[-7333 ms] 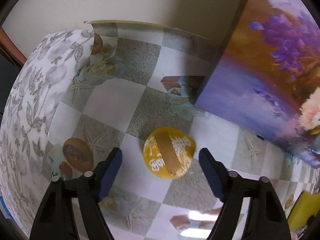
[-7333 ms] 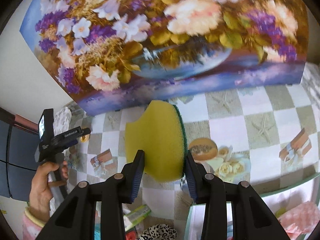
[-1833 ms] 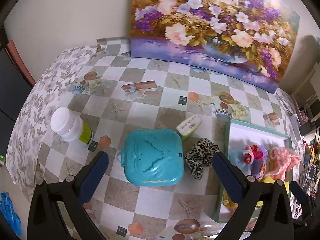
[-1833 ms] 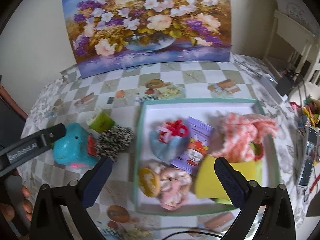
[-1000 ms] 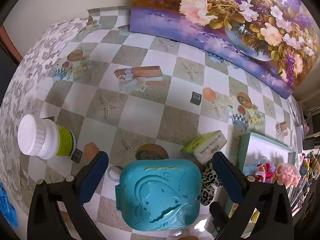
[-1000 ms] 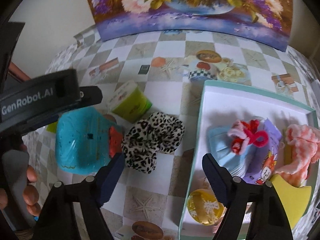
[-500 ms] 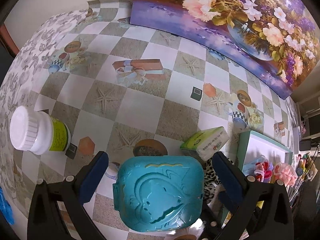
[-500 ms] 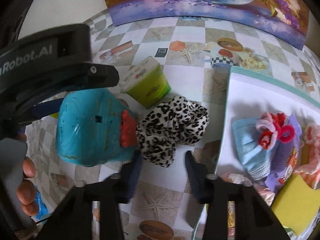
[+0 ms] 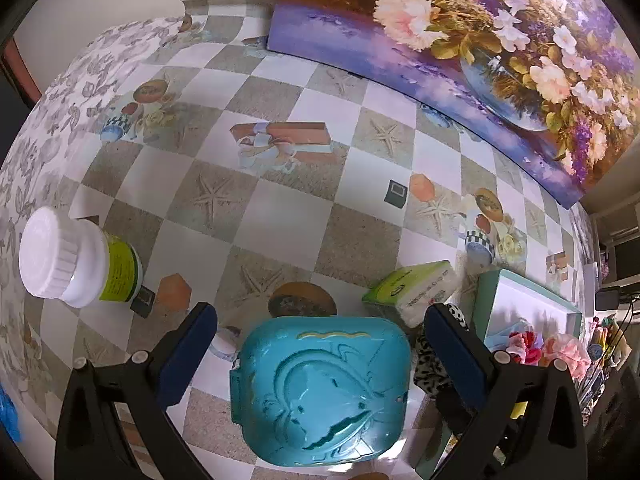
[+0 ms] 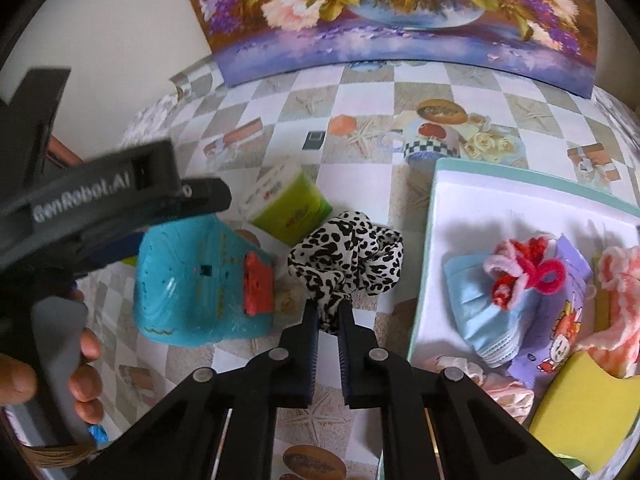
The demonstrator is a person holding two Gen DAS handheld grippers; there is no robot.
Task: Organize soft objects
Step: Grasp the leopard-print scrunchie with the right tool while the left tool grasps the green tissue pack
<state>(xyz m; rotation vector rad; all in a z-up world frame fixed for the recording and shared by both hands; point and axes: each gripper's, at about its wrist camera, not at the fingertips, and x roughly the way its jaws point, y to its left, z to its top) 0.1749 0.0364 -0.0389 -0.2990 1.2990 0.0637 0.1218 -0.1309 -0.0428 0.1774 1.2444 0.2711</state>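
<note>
Leopard-print fabric first: the scrunchie (image 10: 346,254) lies on the checked counter (image 10: 360,152), just beside the tray's left wall, and the right hand-held gripper (image 10: 328,312) has its two blue-padded fingers pressed nearly together on the scrunchie's near edge, pinching a fold of the cloth. To the scrunchie's left, touching or almost touching it, sits the turquoise plastic case (image 10: 196,280) with its red clasp facing the fabric. Behind them, a green-and-white box (image 10: 286,208) lies tilted on the counter.

Over in the tray (image 10: 500,196), white inside with a teal rim, the soft things are gathered: a blue face mask (image 10: 476,292) with a red-and-pink yarn scrunchie (image 10: 524,270) on top, a purple cartoon packet (image 10: 560,332), a pink knitted piece (image 10: 618,280) at the far right, a pale pink scrunchie (image 10: 492,384) near the front wall, and a yellow sponge (image 10: 580,412) in the front right corner.

From the left wrist view, the left hand-held gripper (image 9: 320,348) hangs above the turquoise case (image 9: 320,388), fingers spread wide on either side of it and gripping nothing. A white-capped bottle (image 9: 76,256) with a green label stands well off to the left. The flower painting (image 9: 460,40) leans along the back of the counter. A sliver of leopard print (image 9: 426,364) peeks out past the case's right edge, partly hidden behind the right finger.
</note>
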